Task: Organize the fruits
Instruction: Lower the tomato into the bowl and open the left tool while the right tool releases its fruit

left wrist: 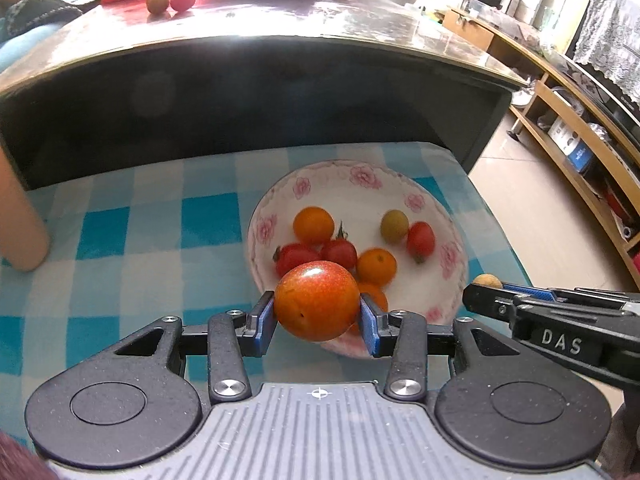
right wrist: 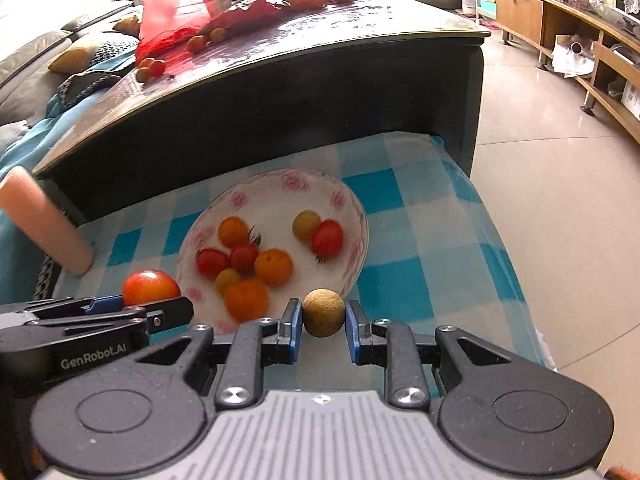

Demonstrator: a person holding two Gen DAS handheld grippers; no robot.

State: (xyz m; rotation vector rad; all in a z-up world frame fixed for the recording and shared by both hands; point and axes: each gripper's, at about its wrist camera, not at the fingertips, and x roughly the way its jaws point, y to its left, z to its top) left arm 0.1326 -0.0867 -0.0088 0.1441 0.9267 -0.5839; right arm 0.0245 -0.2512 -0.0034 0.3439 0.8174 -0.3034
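Observation:
A white bowl with pink flowers [left wrist: 362, 176] [right wrist: 280, 182] stands on a blue checked cloth and holds several small red tomatoes and orange fruits. My left gripper [left wrist: 318, 322] is shut on a red-orange tomato [left wrist: 316, 306], hanging over the bowl's near rim. My right gripper [right wrist: 323, 326] is shut on a small round brown fruit [right wrist: 323, 312], just off the bowl's near right rim. In the left wrist view the right gripper [left wrist: 486, 288] shows at the right with the brown fruit [left wrist: 487, 281]. In the right wrist view the left gripper [right wrist: 152, 312] and its tomato [right wrist: 150, 286] show at the left.
A dark glossy table [left wrist: 280, 24] rises behind the cloth, with more small fruits [left wrist: 170, 0] and a red bag [right wrist: 172, 26] on top. A pale cylinder [right wrist: 44, 220] lies at the cloth's left. Tiled floor [right wrist: 560, 200] and wooden shelving [left wrist: 580, 140] lie to the right.

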